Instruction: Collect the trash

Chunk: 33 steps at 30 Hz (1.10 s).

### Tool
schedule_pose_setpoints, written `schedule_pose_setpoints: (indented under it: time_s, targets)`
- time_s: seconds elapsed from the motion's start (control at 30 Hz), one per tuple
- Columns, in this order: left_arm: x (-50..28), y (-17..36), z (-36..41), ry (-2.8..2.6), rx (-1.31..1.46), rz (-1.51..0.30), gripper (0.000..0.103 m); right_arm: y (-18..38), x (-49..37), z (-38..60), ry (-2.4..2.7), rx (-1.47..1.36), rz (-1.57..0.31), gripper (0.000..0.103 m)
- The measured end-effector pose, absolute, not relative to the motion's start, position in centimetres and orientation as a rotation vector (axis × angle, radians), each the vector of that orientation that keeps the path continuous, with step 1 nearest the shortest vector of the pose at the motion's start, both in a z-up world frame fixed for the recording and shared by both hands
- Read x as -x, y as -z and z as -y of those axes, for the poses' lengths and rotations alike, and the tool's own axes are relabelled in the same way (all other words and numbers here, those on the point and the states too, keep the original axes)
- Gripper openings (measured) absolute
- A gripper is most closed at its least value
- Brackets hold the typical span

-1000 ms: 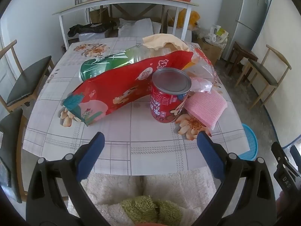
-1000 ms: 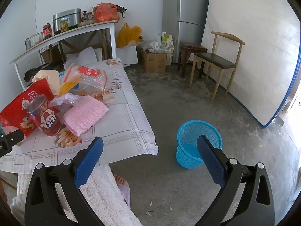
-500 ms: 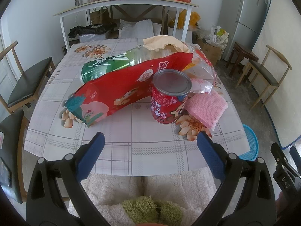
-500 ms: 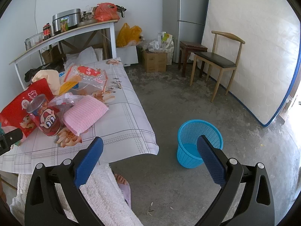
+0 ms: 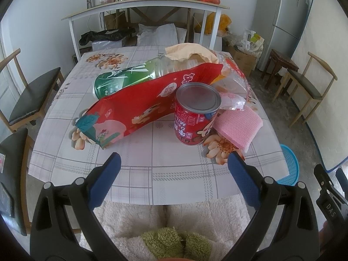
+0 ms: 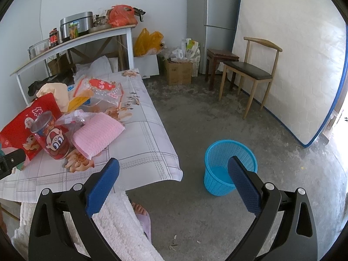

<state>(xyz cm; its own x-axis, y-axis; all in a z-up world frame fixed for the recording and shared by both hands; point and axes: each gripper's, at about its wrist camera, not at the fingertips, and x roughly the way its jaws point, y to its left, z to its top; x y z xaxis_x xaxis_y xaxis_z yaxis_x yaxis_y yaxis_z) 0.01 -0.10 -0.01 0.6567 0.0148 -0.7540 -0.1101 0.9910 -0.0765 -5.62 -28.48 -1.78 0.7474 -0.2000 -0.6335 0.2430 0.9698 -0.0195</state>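
Left hand-held gripper spread wide and empty over the near table edge, trash pile just ahead; right hand-held gripper also spread and empty, aimed at the floor by the blue basket.
Left to right on the table: green bottle lying flat behind, red snack bag draped across it, red can upright touching the bag, pink cloth just beside the can. Best first grab is probably the can: go straight in, jaws astride its sides, low on the body so it doesn't tip, then carry it right to the basket on the floor.
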Motion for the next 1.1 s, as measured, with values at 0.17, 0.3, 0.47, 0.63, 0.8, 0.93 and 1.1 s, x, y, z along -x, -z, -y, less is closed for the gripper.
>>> schedule_pose_setpoints:
  time_s: [0.17,0.3,0.47,0.63,0.8,0.93,1.1]
  targets:
    - [0.0,0.0,0.1,-0.071,0.118,-0.849,0.095,1.8,5.6,28.5,0.243,-0.065,-0.685,0.097]
    - [0.0,0.0,0.1,-0.072,0.118,-0.849,0.095,1.8,5.7,28.5,0.244,-0.065,-0.684,0.097]
    - [0.3,-0.4,-0.2,-0.071,0.118,-0.852,0.095,1.8,5.7,28.5,0.243,-0.066,-0.684,0.097]
    - [0.2,-0.5,-0.2,-0.072,0.117,-0.851,0.095,1.7,5.7,28.4,0.243,-0.066,-0.684,0.097]
    - [0.1,-0.7,-0.4,-0.074,0.119,-0.854,0.094,1.7,5.7,28.4,0.244,-0.065,-0.684,0.097]
    - [0.0,-0.7,-0.5,-0.073,0.119,-0.855,0.095,1.8,5.7,28.4,0.243,-0.065,-0.685,0.097]
    - [-0.4,-0.9,-1.1,-0.074,0.121,-0.861,0.095,1.8,5.7,28.4,0.243,-0.066,-0.684,0.097]
